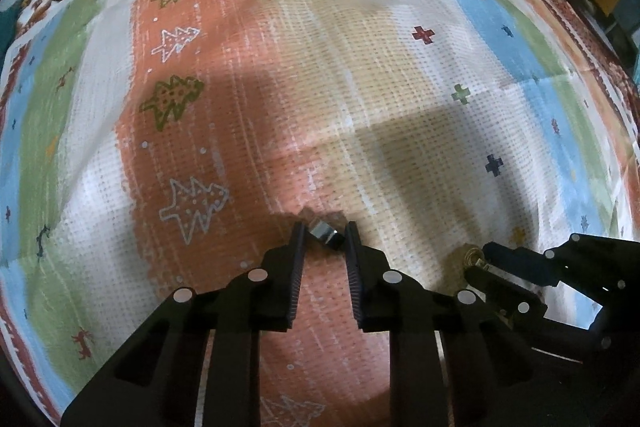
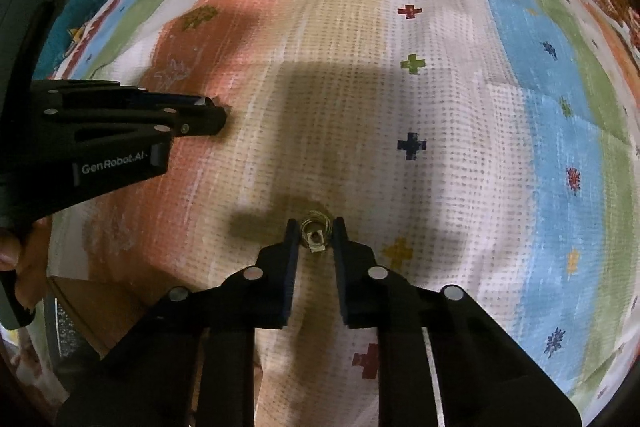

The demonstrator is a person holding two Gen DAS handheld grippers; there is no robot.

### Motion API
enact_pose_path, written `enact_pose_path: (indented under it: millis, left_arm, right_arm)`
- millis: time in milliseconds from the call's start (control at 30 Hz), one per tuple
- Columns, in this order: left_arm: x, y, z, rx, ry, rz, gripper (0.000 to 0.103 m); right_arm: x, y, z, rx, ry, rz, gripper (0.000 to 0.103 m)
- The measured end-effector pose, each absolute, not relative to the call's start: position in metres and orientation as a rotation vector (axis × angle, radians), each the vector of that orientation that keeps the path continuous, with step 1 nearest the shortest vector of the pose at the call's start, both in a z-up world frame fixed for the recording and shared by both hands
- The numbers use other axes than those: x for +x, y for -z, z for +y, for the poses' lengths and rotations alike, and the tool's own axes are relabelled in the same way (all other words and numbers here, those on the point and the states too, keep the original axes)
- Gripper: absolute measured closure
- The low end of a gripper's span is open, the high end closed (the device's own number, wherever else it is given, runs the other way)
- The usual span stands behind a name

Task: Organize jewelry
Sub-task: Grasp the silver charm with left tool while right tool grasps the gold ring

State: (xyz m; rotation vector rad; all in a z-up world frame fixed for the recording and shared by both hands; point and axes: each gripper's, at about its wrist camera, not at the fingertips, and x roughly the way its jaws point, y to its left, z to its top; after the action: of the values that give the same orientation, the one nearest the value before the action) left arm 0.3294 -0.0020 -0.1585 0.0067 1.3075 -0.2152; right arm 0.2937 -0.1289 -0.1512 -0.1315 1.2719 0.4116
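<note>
Both grippers pointed steeply down at a patterned cloth [image 1: 400, 75] spread flat, and each had a small piece of jewelry between its fingertips — a sensible way to start sorting, since each piece could then be carried off separately rather than dragged across the weave. In the left wrist view the left gripper [image 1: 323, 235] stood narrow, its ribbed pads pressed against either side of a silver ring [image 1: 326, 233] with a dark block-like face; the ring sat tilted at the very tips, at about 6 o'clock from the middle of the cloth, on the edge where the orange band met the cream one. The pinch at the extreme tips looked deliberate, I judged, because so small an item lying on fabric offers nothing else to grasp. At roughly 4 o'clock from it, well apart, the right gripper [image 1: 474, 261] came in from the side. Its own view showed the right gripper [image 2: 316, 233] also drawn narrow around a gold ring [image 2: 316, 231] with a squarish setting — the pads sat close on both flanks and seemed to bear on it, though contact on the left pad was hard to confirm. That ring lay on the cream dotted area, at 7 o'clock from a dark blue cross [image 2: 411, 145]. The left gripper [image 2: 218, 115] showed at 10 o'clock there, tips on the cloth.
</note>
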Motion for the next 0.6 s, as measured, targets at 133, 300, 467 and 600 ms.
enact_pose_path:
  millis: [133,300,467,600]
  left_arm:
    - [0.328,0.157,-0.001,0.006,0.213,1.298,0.084]
    - [0.323,0.151,0.002,-0.01,0.203,1.273,0.084]
    - [0.309,0.142,0.004,0.004,0.195,1.274,0.084]
    - [0.303,0.129,0.003,0.005,0.181,1.263,0.084]
  right_arm:
    - [0.293,0.15,-0.128,-0.137,-0.409,1.271,0.087]
    - [0.291,0.145,-0.128,-0.142,-0.416,1.261,0.087]
    - [0.286,0.133,-0.132,-0.137,-0.415,1.236,0.087]
    - [0.28,0.124,-0.135,-0.128,-0.418,1.221,0.087]
